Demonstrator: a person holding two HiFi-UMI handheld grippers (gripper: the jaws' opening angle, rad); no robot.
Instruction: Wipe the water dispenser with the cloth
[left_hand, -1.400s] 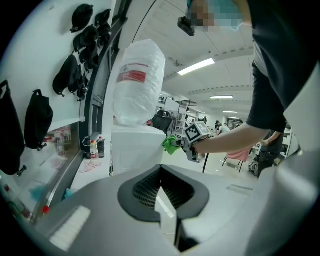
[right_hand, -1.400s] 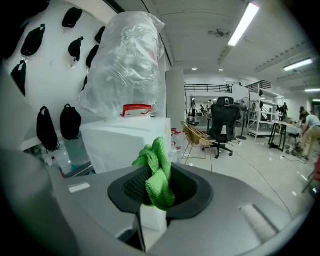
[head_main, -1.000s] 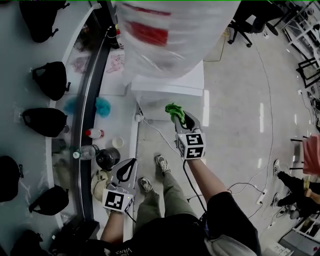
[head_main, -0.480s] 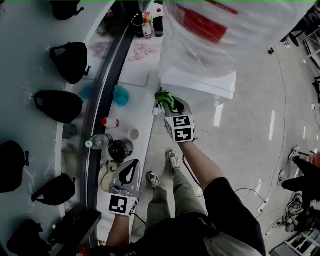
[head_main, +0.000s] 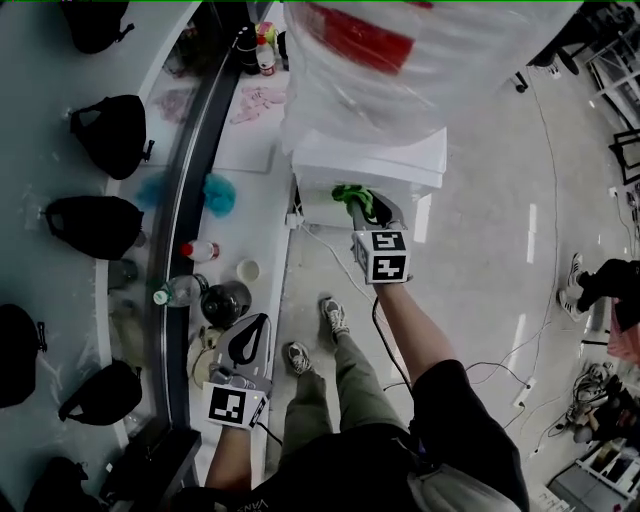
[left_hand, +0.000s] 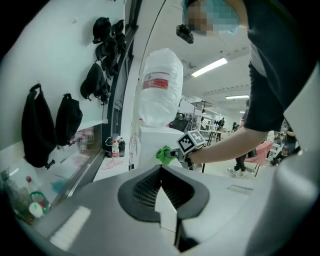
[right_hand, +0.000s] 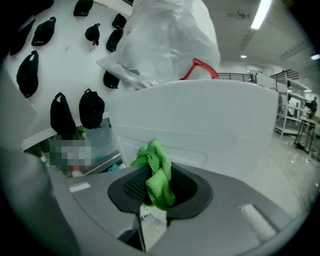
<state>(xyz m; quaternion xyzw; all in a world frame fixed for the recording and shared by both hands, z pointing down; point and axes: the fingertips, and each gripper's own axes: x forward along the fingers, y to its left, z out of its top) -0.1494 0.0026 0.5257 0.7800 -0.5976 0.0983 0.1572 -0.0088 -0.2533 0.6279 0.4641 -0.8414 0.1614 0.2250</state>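
The white water dispenser (head_main: 372, 163) carries a big bottle wrapped in clear plastic (head_main: 365, 60). My right gripper (head_main: 362, 208) is shut on a green cloth (head_main: 351, 196), which is pressed against the dispenser's front near its left side. In the right gripper view the cloth (right_hand: 158, 174) bunches between the jaws in front of the white dispenser wall (right_hand: 215, 120). My left gripper (head_main: 258, 326) hangs low beside the counter, shut with nothing in it. The left gripper view shows the dispenser (left_hand: 151, 145), the cloth (left_hand: 163, 154) and the right gripper's marker cube (left_hand: 190, 143) ahead.
A white counter (head_main: 255, 150) runs along the left wall with bottles (head_main: 197, 250), a dark kettle (head_main: 226, 300), a blue cloth (head_main: 219, 192) and several black bags (head_main: 88, 228) hung above. A cable (head_main: 325, 262) trails on the floor by the person's shoes (head_main: 333, 318).
My right gripper has slid the green cloth sideways along the dispenser's front, left and then back right. The left gripper has stayed low by the counter, still shut.
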